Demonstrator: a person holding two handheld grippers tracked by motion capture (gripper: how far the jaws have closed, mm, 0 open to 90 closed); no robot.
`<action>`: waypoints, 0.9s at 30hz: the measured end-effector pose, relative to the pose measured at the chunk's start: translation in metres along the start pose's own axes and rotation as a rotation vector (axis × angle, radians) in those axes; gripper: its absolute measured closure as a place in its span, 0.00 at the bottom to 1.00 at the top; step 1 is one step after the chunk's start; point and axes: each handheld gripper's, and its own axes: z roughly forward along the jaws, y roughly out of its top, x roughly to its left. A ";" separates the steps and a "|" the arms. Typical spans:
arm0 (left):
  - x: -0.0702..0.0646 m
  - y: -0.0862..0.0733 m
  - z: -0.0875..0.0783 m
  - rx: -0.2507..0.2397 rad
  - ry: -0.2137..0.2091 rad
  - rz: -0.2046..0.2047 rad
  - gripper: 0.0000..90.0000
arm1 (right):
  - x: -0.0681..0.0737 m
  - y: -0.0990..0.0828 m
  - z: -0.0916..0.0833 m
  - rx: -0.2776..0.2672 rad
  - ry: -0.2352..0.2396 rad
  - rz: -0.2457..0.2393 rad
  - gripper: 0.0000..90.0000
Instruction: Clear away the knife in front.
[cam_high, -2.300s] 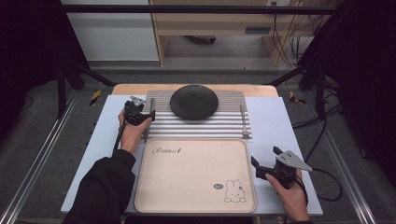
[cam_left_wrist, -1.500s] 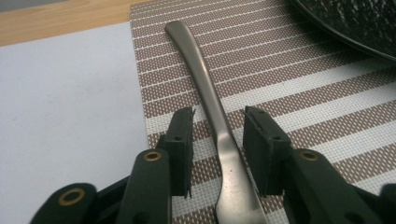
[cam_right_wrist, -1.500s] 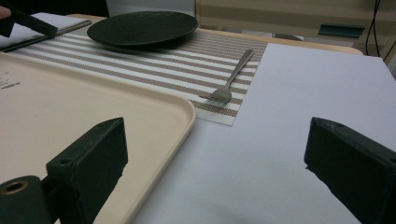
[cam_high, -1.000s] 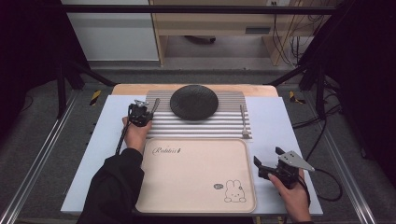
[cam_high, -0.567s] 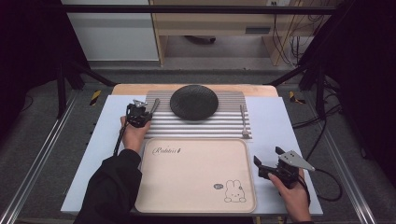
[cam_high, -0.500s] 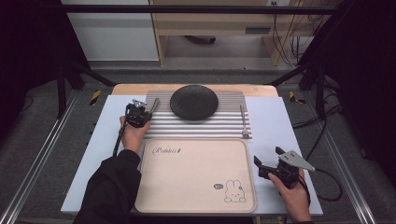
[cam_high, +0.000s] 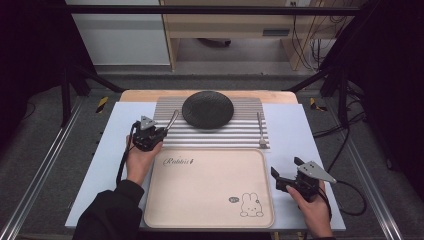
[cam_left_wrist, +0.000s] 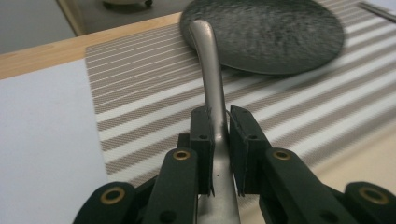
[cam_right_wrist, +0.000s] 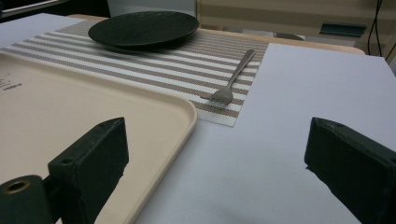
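While the left gripper (cam_high: 159, 131) holds the metal utensil (cam_left_wrist: 210, 79) by its handle, the fingers (cam_left_wrist: 201, 140) are pinched narrowly on either side of the flat shank, and the far end of the handle points toward the dark plate (cam_high: 207, 109). The utensil is lifted over the left part of the striped placemat (cam_high: 240, 135), just beside the plate; its working end is hidden below the fingers, so spoon or knife cannot be determined.

The right gripper (cam_high: 289, 176) rests on the tabletop (cam_high: 295, 125) to the right of the beige tray (cam_high: 210, 190), its fingers (cam_right_wrist: 93, 154) spread wide and holding nothing. A fork (cam_right_wrist: 231, 79) lies on the right edge of the placemat, well apart from both grippers.

Risk assessment: the grip bears on a narrow, smooth metal handle. A quick swing or tilt is likely to let the utensil pivot or slide between the fingers. Because the handle end sits close to the plate rim, a sideways move could strike the plate and shift it. A drop from this position would land the utensil on the placemat or on the tray edge.

Change from the earlier frames: the left gripper, formerly at the left edge of the placemat with the utensil lying flat, now stands farther right and nearer the tray, with the utensil raised. The right gripper, plate, fork and tray are unchanged.
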 end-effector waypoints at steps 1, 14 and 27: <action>-0.005 -0.002 -0.005 -0.005 -0.012 0.009 0.89 | 0.000 0.000 0.000 0.000 -0.001 -0.004 0.07; -0.067 -0.027 -0.045 0.008 -0.167 0.096 0.89 | 0.002 0.000 0.001 0.004 -0.001 -0.009 0.07; -0.099 -0.062 -0.048 0.080 -0.220 0.117 0.89 | 0.003 -0.001 0.004 0.012 0.011 -0.013 0.06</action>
